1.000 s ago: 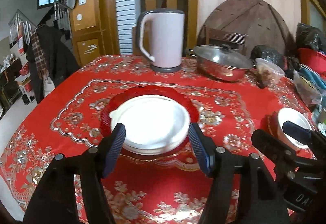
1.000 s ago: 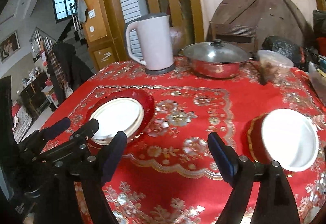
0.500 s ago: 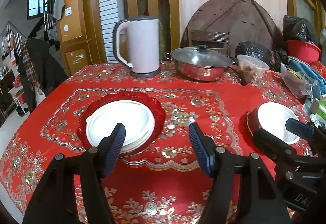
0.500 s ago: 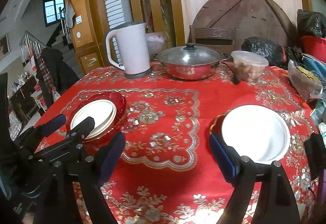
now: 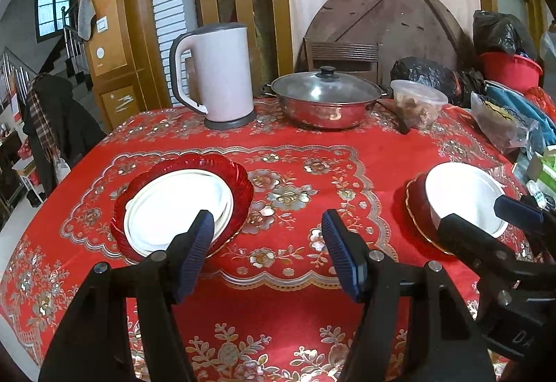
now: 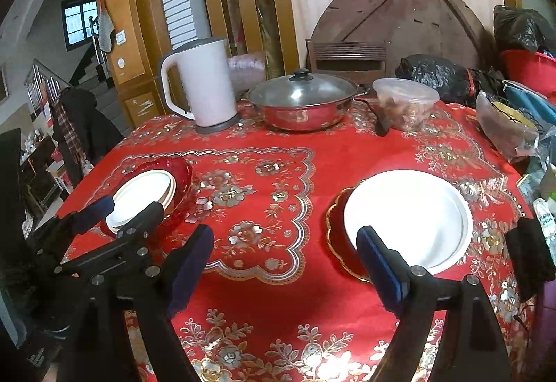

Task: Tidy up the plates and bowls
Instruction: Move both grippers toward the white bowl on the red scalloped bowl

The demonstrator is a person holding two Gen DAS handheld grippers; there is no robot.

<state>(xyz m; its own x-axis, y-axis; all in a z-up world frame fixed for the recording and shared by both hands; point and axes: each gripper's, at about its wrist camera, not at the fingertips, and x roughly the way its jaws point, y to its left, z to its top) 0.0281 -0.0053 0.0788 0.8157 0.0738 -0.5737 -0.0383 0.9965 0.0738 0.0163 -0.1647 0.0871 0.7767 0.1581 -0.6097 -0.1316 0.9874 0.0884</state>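
Both grippers [image 5: 267, 251] [image 6: 285, 265] agape (empty).

On the tabletop [image 5: 347, 138], a stack of plates [image 5: 177, 204] lies at the left and a bowl [image 5: 462, 197] on a saucer [image 5: 415, 201] at the right. Behind them stand a kettle [image 5: 222, 76], a lidded pot [image 5: 323, 97] and a container [image 5: 417, 102], left to right.

Ahead of your open left gripper [image 5: 267, 253] the tablecloth [image 5: 299, 138] lies bare toward 12 o'clock, until the kettle [image 5: 222, 76] and lidded pot [image 5: 323, 100] block the far edge. At 10 o'clock sits the red plate stack [image 5: 239, 180]; at 2 o'clock the white bowl [image 5: 462, 194]. Bags [image 6: 504, 128] at 3 o'clock probably crowd that edge.
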